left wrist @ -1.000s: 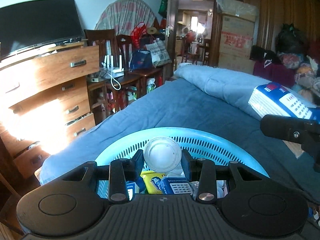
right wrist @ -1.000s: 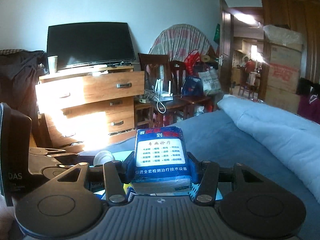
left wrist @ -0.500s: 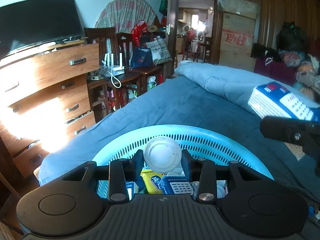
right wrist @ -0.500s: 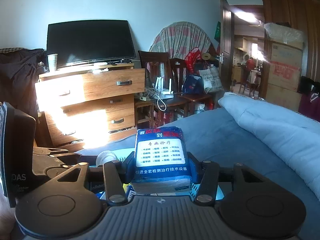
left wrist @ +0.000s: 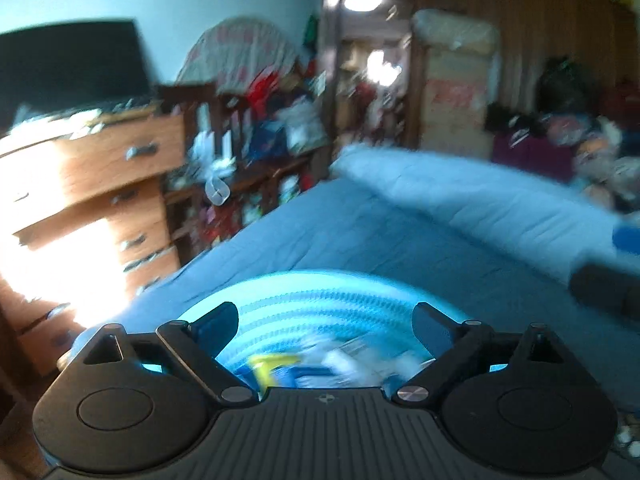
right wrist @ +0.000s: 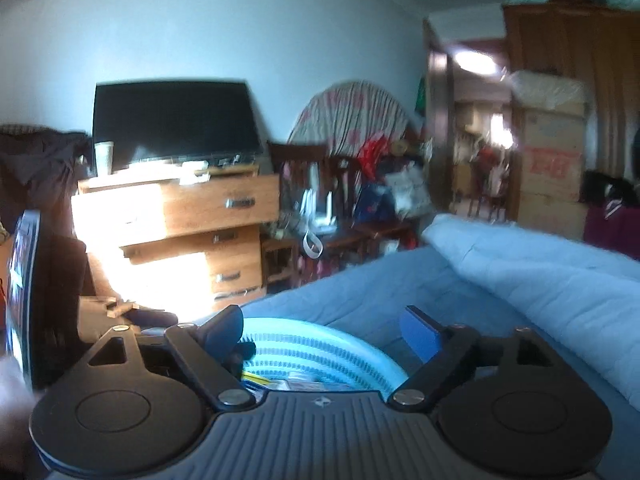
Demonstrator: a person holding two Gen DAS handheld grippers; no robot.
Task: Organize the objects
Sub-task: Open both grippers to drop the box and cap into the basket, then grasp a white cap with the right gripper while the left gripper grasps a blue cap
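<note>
A light blue slotted basket point(left wrist: 320, 300) sits on the blue bed right below both grippers; it also shows in the right wrist view point(right wrist: 320, 344). Several small packets lie inside it, among them a yellow one point(left wrist: 272, 364), all blurred. My left gripper point(left wrist: 325, 322) is open and empty above the basket. My right gripper point(right wrist: 322, 326) is open and empty above the basket's right part. The white round lid and the blue tissue pack are not between any fingers; I cannot pick them out in the blur.
A blue bed sheet point(left wrist: 360, 232) with a rolled light blue quilt point(right wrist: 540, 272) lies ahead. A wooden dresser point(right wrist: 192, 232) with a TV point(right wrist: 172, 120) stands at the left. Chairs and bags crowd the far wall by the doorway.
Both grippers have opened. The left one let go of the white round lid and the right one let go of the blue tissue pack. Both views are now blurred by motion.
</note>
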